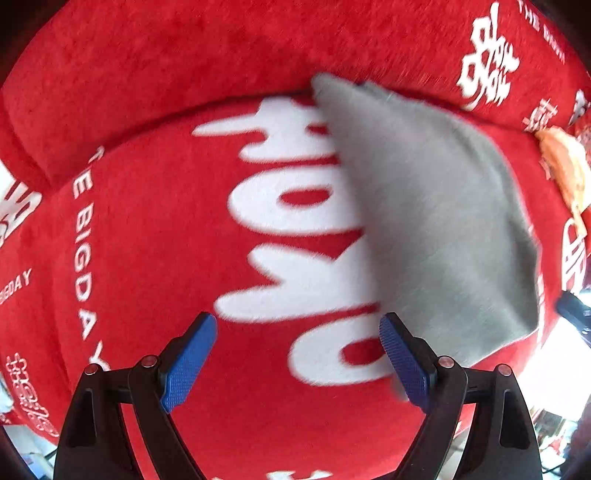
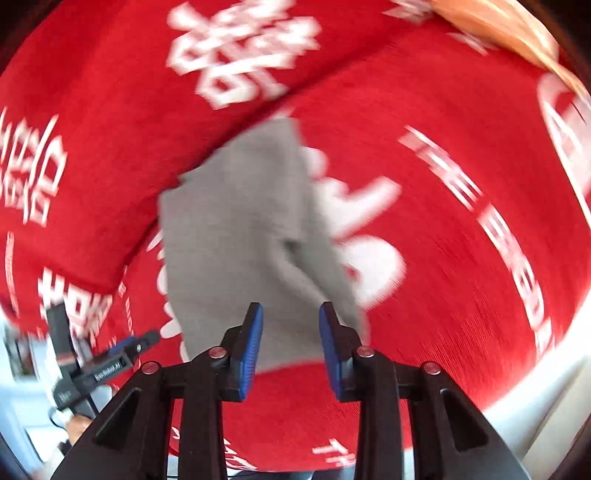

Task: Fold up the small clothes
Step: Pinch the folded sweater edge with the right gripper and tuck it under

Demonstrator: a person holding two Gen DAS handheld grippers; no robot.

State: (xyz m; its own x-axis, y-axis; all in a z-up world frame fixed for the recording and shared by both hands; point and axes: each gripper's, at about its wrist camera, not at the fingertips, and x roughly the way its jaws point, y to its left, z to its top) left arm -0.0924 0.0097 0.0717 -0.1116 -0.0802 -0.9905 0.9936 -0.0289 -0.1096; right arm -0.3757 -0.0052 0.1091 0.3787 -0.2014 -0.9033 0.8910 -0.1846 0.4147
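Note:
A grey cloth [image 1: 436, 206] lies flat on the red blanket, to the right of my left gripper [image 1: 298, 343]. That gripper points straight down over the big white lettering. It is open wide, with only blanket between its blue pads [image 1: 190, 363]. In the right wrist view the grey cloth [image 2: 240, 229] stretches ahead with a small crease in its middle. My right gripper [image 2: 291, 314] hovers over the cloth's near edge. Its jaws stand a narrow gap apart and the pads [image 2: 251, 347] do not press on the fabric.
The red plush blanket [image 1: 147, 240] with white letters and signs covers the whole surface, and a raised fold [image 1: 166, 74] runs along the back. A peach-orange garment [image 1: 565, 170] lies at the far right, also seen as orange fabric [image 2: 502, 33]. The left tool's black body [image 2: 107, 369] shows at the lower left.

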